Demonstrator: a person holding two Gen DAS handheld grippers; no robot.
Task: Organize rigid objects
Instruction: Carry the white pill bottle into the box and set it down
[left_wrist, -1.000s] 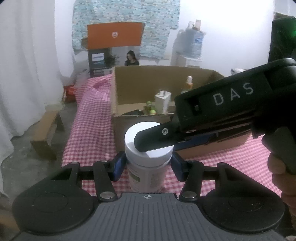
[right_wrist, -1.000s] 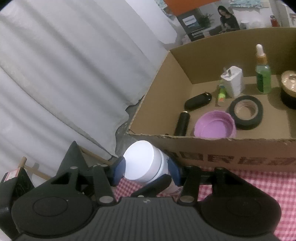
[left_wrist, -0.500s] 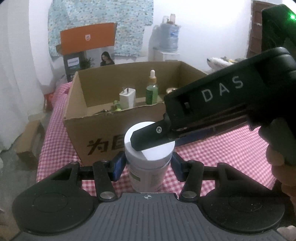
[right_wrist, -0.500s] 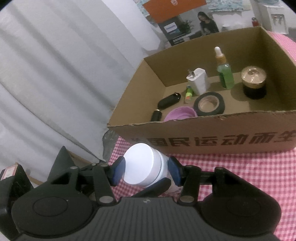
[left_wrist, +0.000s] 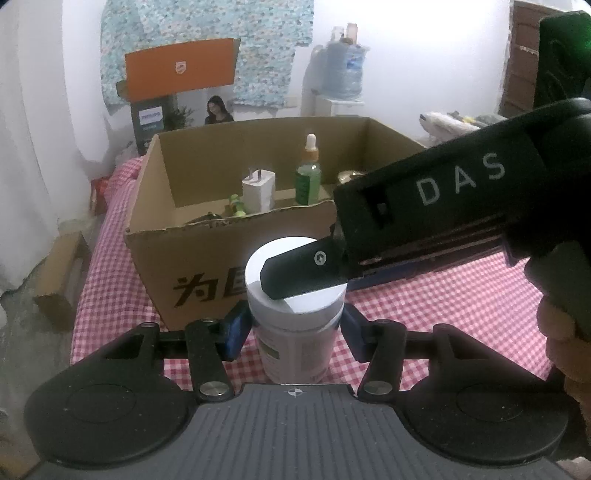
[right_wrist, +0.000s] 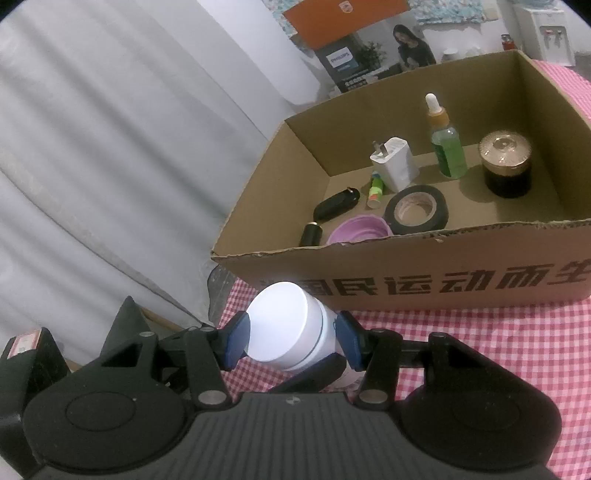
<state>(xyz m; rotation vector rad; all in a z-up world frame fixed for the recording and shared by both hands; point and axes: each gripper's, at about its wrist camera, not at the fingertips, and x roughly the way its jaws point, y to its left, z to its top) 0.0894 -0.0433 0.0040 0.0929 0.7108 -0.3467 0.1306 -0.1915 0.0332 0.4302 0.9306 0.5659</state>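
Both the left gripper (left_wrist: 295, 326) and the right gripper (right_wrist: 291, 341) stay clamped on the white-lidded jar (left_wrist: 295, 295), now facing the cardboard box (right_wrist: 424, 284) squarely — just ahead — so a drop-in looks close.

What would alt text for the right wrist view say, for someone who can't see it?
The right tool grips the white lid of a jar, with the left tool's finger below it. Beyond, on a red checked cloth, an open cardboard box holds a green dropper bottle, charger and tape roll.
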